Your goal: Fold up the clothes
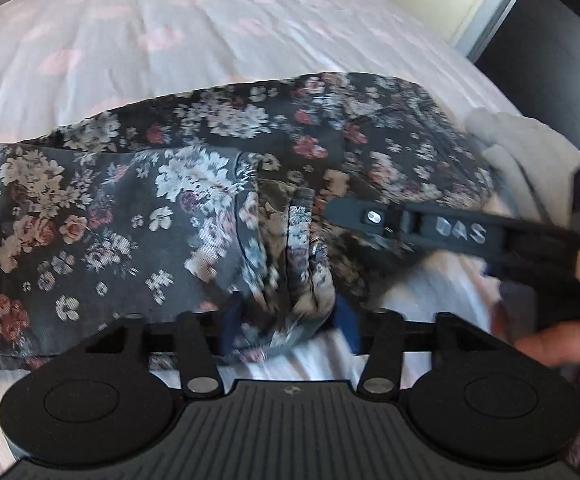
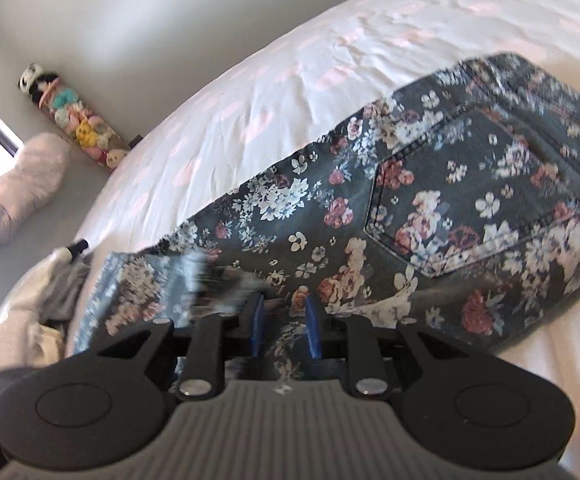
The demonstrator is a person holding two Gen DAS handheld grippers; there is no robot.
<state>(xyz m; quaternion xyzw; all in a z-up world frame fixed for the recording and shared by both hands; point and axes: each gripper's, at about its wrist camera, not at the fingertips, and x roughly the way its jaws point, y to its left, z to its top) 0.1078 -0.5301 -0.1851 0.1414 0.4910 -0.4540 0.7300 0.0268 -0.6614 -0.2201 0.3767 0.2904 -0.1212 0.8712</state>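
Observation:
Dark floral jeans [image 1: 129, 200] lie folded across the white and pink bed sheet [image 1: 169, 20]. My left gripper [image 1: 287, 324] hangs over their near edge, its blue pads wide apart with a bunched fold of the fabric loose between them. The right gripper's black finger [image 1: 410, 224] reaches in from the right over the same cloth, a hand [image 1: 562, 344] behind it. In the right wrist view the jeans [image 2: 450, 200] show a back pocket. My right gripper [image 2: 285, 330] sits low over their near end, with a narrow gap between its pads and floral cloth showing in it.
A beige garment [image 1: 522, 140] lies at the bed's right edge, beside a dark door [image 1: 550, 60]. A pile of white and grey clothes [image 2: 41, 292] sits at the bed's left. A pink cushion [image 2: 21, 184] and a tube of plush toys [image 2: 73, 120] are on the floor by the wall.

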